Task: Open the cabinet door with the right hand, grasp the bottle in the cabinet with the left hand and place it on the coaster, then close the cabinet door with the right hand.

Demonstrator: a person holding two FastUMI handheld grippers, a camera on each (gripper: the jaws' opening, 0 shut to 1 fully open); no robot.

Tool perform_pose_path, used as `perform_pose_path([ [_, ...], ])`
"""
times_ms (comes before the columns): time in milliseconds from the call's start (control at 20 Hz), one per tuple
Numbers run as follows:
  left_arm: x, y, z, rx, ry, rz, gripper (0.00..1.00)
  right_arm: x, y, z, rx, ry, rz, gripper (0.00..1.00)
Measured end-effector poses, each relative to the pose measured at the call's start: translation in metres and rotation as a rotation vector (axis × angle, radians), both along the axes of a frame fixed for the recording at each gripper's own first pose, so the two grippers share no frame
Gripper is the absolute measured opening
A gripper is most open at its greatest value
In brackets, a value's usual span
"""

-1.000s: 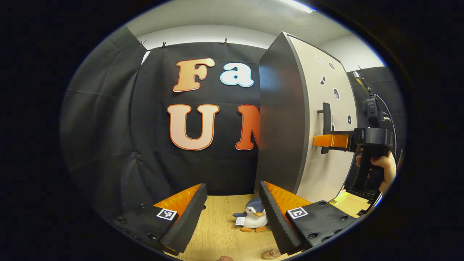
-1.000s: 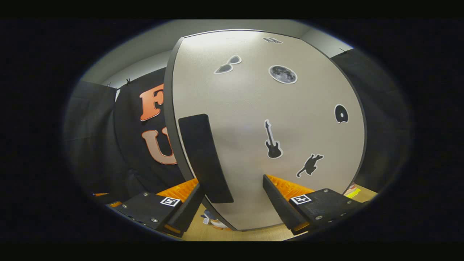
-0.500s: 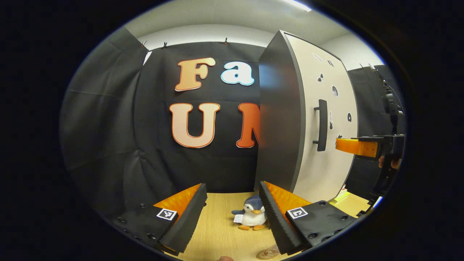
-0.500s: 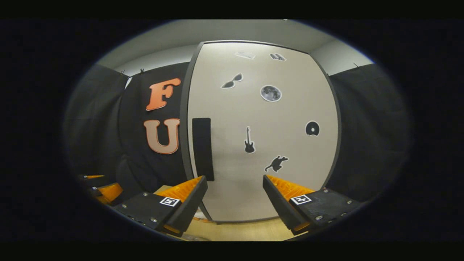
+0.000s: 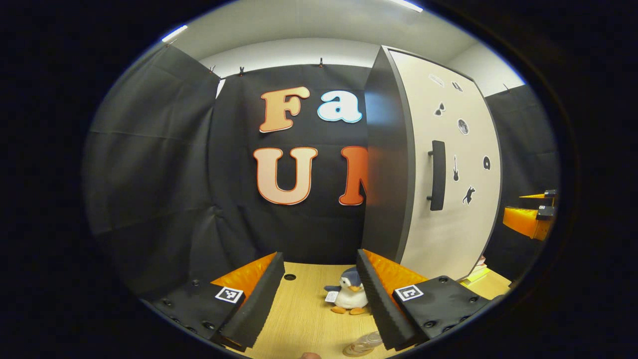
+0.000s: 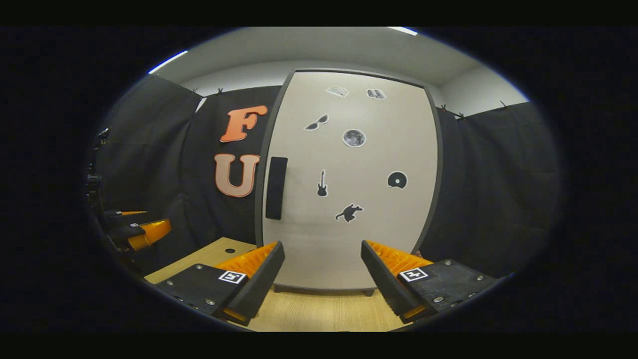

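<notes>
Facing the cabinet door [image 6: 349, 189] squarely, the right gripper view shows it closed at the centre of the frame, its dark handle [image 6: 276, 188] upright near the door's left edge and small stickers [image 6: 354, 137] spread over the pale front. The right gripper [image 6: 323, 271] sits at the bottom of that view, fingers spread wide with nothing between them. At the far left of the frame the left gripper [image 6: 142, 232] appears, well apart from the door.

The left gripper view looks at the cabinet from its side, at right of centre. On the wooden surface [image 5: 304, 319] a toy penguin [image 5: 349, 297] stands between the left gripper's [image 5: 319, 294] wide-spread, empty fingers. The bottle [image 5: 363, 343] sits at the bottom edge of the frame, partly hidden by a finger; whether a coaster lies under it cannot be told. The cabinet's inside is hidden.
</notes>
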State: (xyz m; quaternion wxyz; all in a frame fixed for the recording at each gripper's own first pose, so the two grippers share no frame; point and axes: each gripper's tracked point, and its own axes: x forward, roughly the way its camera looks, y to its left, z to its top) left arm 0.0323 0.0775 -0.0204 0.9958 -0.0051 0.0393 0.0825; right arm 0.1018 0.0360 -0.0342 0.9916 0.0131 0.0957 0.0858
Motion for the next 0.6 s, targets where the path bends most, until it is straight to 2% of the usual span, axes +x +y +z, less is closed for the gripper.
perform_pose_path([
  [200, -0.024, -0.005, 0.01, 0.009, -0.024, 0.043, 0.95, -0.025, -0.013, 0.0, 0.02, -0.018, 0.0, 0.96],
  [600, -0.043, -0.018, 0.028, 0.034, -0.039, 0.021, 0.94, -0.05, -0.042, -0.001, 0.039, -0.049, -0.072, 0.97],
])
